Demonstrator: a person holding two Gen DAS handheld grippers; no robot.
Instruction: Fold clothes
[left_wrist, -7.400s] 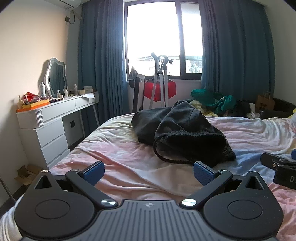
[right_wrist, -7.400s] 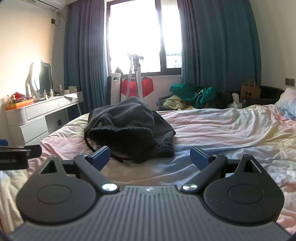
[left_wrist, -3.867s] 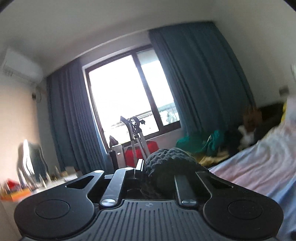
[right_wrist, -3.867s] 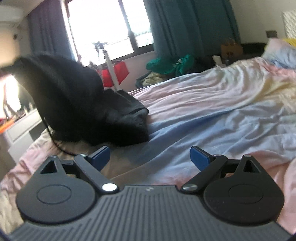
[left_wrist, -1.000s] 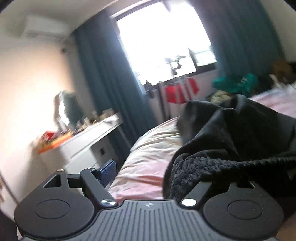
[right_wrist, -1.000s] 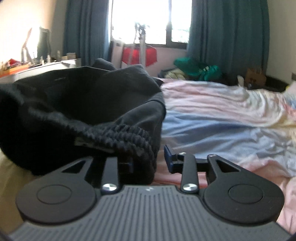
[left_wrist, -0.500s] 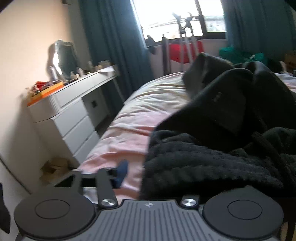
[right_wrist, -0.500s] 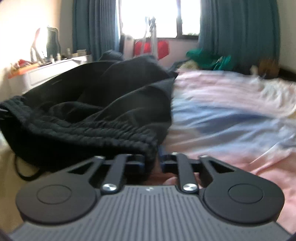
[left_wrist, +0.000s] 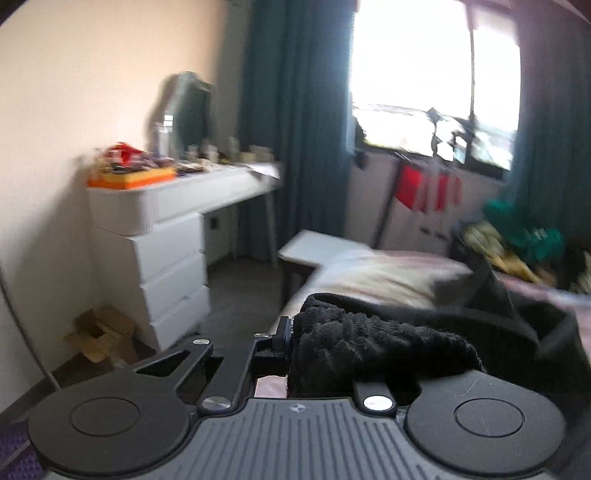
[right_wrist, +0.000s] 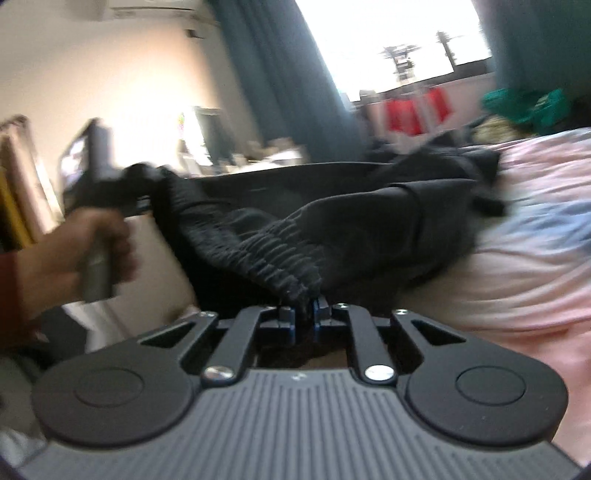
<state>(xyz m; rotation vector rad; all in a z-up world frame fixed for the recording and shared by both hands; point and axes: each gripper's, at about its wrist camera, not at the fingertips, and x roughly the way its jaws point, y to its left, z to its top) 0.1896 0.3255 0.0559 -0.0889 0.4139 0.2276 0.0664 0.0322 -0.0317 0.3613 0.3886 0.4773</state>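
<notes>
Dark grey trousers (right_wrist: 369, 221) with a ribbed elastic waistband lie partly on the bed (right_wrist: 535, 258) and are stretched between both grippers. My right gripper (right_wrist: 303, 319) is shut on one end of the waistband. My left gripper (left_wrist: 291, 343) is shut on the other end of the waistband (left_wrist: 369, 347); it also shows in the right wrist view (right_wrist: 140, 199), held up at the left by a hand (right_wrist: 74, 254). The rest of the trousers trails back onto the bed (left_wrist: 388, 273). Both views are motion-blurred.
A white dresser (left_wrist: 162, 236) with a mirror and clutter stands by the left wall, a cardboard box (left_wrist: 99, 336) at its foot. Blue curtains (left_wrist: 295, 129) frame the window. A red drying rack (left_wrist: 428, 192) and a clothes pile (left_wrist: 517, 236) stand beyond the bed.
Both grippers have lifted and pulled the waistband apart toward the near bed edge. The left gripper has swung left and up, now facing the dresser.
</notes>
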